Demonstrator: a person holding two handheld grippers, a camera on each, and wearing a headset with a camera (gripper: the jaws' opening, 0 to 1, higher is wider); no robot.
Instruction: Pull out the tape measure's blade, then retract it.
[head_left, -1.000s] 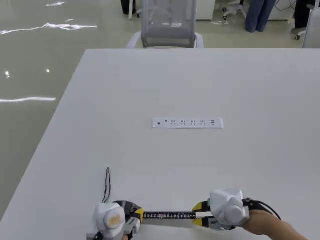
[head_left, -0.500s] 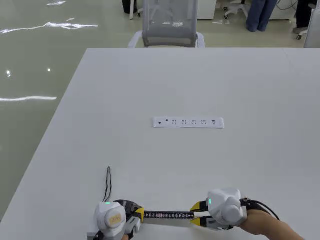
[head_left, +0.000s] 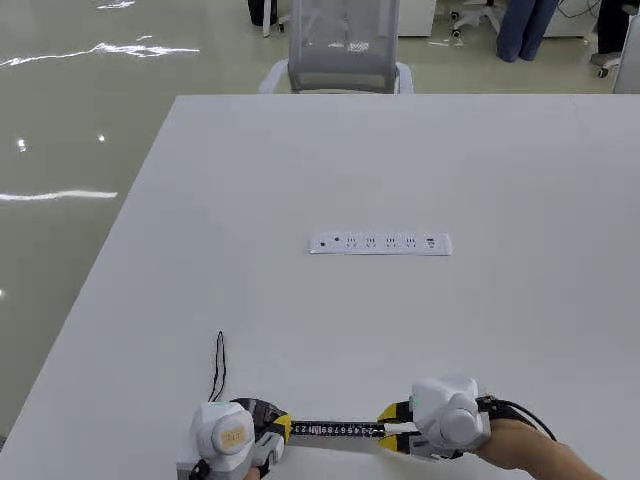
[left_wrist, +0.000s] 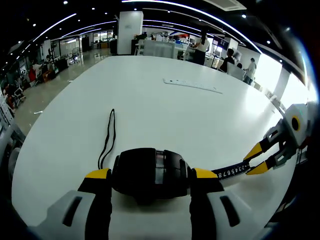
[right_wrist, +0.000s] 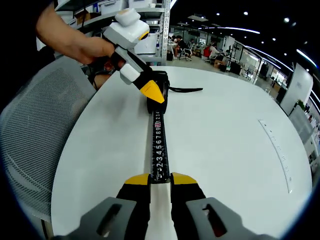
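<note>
The tape measure case (left_wrist: 150, 172), black and rounded, sits on the white worktop (head_left: 400, 160) close to the near edge, towards the left corner. The left claw (left_wrist: 151, 175) pinches the case, one yellow-tipped jaw against each side.

The blade (right_wrist: 158, 145) is drawn out of the case. Its long axis runs left to right along the near edge of the worktop, from the case to the right claw (right_wrist: 160, 179). The blade is straight and sits low over the worktop. The right claw is closed on the free end, with the blade tip seated between its two yellow jaw tips.

Legible writing: the blade is black with white numerals. In the right gripper view the sequence reads 2 3 4 5 6 7 8 9, followed by a second run 1 2 3 4 nearer the case. In the left gripper view the digits 3 4 5 6 7 8 can be read. No brand mark can be made out on the case.

A thin black lanyard (head_left: 217, 365) leads from the case and lies on the worktop, pointing towards the far edge. A white power strip (head_left: 380, 244) lies flat near the middle of the worktop, well apart from the tape measure, its long axis parallel to the blade. Its markings are too small to read. A grey mesh office chair (head_left: 345, 45) stands at the far edge of the worktop.
</note>
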